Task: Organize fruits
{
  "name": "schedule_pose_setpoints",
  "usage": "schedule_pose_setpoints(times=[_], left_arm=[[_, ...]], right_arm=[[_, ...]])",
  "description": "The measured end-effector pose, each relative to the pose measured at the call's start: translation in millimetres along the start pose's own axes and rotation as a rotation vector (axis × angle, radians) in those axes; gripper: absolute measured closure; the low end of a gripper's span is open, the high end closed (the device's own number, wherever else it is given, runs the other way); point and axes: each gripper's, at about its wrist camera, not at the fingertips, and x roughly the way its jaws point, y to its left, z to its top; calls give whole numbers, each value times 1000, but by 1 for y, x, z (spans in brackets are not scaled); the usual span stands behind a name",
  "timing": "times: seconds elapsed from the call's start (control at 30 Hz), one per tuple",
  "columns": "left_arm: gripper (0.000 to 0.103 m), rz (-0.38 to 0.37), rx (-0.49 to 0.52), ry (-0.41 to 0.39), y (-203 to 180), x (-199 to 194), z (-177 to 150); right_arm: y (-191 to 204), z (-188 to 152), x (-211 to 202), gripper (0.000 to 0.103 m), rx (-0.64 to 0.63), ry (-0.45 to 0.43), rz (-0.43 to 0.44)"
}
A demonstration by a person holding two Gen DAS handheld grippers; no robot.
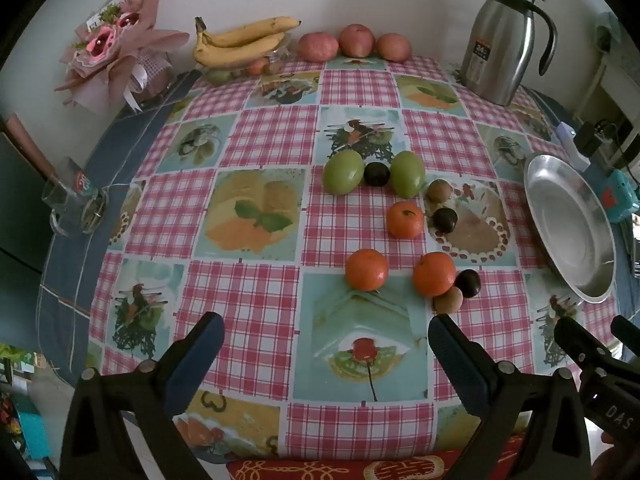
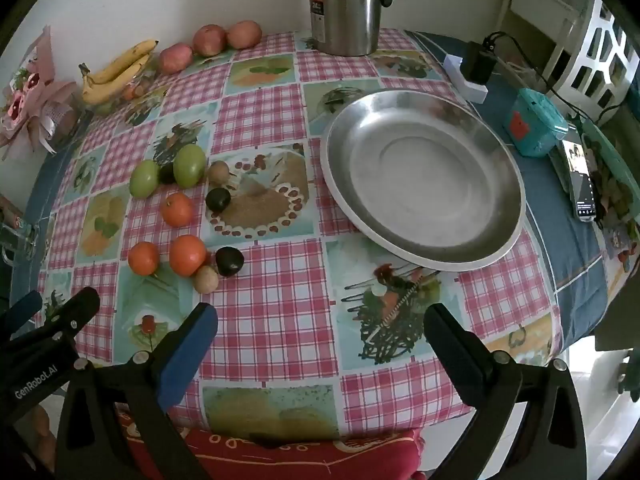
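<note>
Round orange tangerines (image 1: pixel 367 270): three. Oval green fruits (image 1: pixel 343 171): two. Small dark purple-black round fruits (image 1: pixel 376 174): three. Small brown round fruits (image 1: pixel 439 191): two. Red apples (image 1: pixel 357 41): three (back row). Shallow steel dish (image 2: pixel 424 184): one. Yellow banana bunch (image 1: pixel 240 42): one.

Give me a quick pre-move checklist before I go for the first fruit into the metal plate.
1. Left gripper jaws open and empty: ok.
2. Right gripper jaws open and empty: ok.
3. Metal plate empty, upright and ready for fruit: ok.
4. Nearest orange free to grasp alone: not ok, a small tan fruit sits right against it and a dark plum close by.
5. Open tablecloth between the fruit cluster and plate: ok.
6. Two green fruits separate: cannot tell, a dark fruit sits wedged between them.
</note>
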Motion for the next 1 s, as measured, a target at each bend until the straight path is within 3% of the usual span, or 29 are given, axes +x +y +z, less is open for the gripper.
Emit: schedule_pose_setpoints(times=[0.67,1.0], left_arm=[[0,0,-10,6,1,2,-3],[0,-59,-37,32,0,5,-4]], right_arm=[[-1,-1,1,0,3,4,4],[0,-1,1,0,5,5,7]])
